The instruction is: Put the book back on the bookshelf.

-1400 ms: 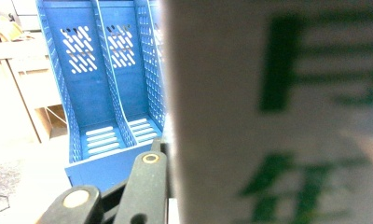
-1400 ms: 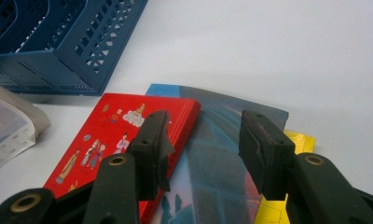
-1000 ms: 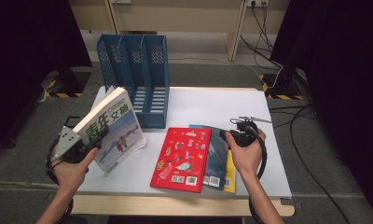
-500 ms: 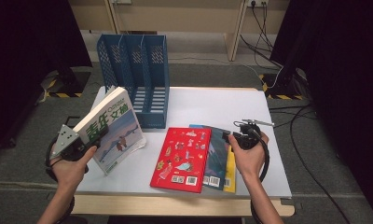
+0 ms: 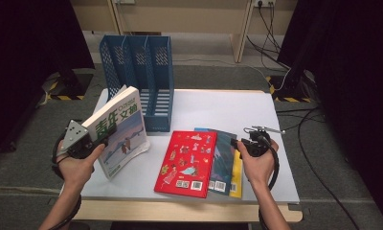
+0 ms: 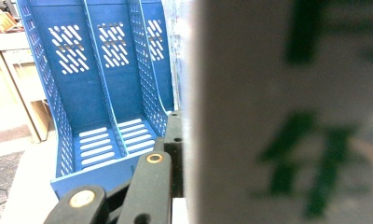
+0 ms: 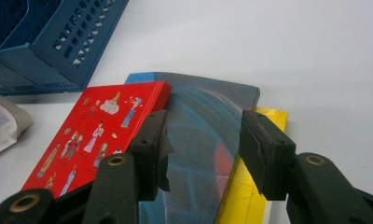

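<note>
My left gripper [image 5: 79,139] sits at nine o'clock on the bench [image 5: 218,108], its fingers [image 6: 149,179] clenched on the white magazine with green lettering [image 5: 118,130]; they have just been closing on it. The magazine stands tilted on its lower edge, its spine toward the blue file rack [image 5: 139,76], which rises at eleven o'clock with its three slots facing me. My right gripper [image 5: 244,145] hovers at four o'clock with its fingers [image 7: 264,154] released and nothing between them, poised above the dark blue-grey book [image 7: 203,135]. That book lies flat in a fanned stack: the red book with cartoon figures [image 5: 187,160] overlaps it on the nine o'clock side, and a yellow book [image 7: 250,196] peeks out beneath it toward three o'clock.
</note>
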{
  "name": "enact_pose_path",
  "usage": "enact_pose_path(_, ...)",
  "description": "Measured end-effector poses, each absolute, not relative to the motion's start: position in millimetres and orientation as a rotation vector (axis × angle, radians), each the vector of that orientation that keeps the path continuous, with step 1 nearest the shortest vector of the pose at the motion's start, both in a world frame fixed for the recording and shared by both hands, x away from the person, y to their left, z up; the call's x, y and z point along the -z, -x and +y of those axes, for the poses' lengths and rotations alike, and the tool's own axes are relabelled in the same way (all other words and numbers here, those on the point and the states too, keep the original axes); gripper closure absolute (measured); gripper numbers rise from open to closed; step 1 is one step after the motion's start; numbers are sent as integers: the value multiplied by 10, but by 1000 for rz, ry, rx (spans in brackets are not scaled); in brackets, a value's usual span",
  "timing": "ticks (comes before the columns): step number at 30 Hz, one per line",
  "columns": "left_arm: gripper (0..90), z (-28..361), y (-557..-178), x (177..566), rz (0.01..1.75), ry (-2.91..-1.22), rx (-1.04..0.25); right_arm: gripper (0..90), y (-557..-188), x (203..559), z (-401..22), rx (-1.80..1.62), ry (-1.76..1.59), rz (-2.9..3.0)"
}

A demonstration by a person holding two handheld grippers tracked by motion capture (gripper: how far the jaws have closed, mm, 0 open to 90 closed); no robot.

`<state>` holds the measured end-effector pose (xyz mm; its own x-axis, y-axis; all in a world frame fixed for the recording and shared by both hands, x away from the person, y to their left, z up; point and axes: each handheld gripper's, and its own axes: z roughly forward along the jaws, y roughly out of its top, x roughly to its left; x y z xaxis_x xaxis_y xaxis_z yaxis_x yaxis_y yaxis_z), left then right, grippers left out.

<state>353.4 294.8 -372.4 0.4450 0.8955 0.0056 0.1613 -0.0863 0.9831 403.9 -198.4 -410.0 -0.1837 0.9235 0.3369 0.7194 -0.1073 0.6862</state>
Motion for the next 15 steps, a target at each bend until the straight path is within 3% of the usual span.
enact_pose_path(15, 737, 3095, -3482, 3445, 987, -1494, -845, 525, -4044, 4116, -1987, -1164, -1821, 1913)
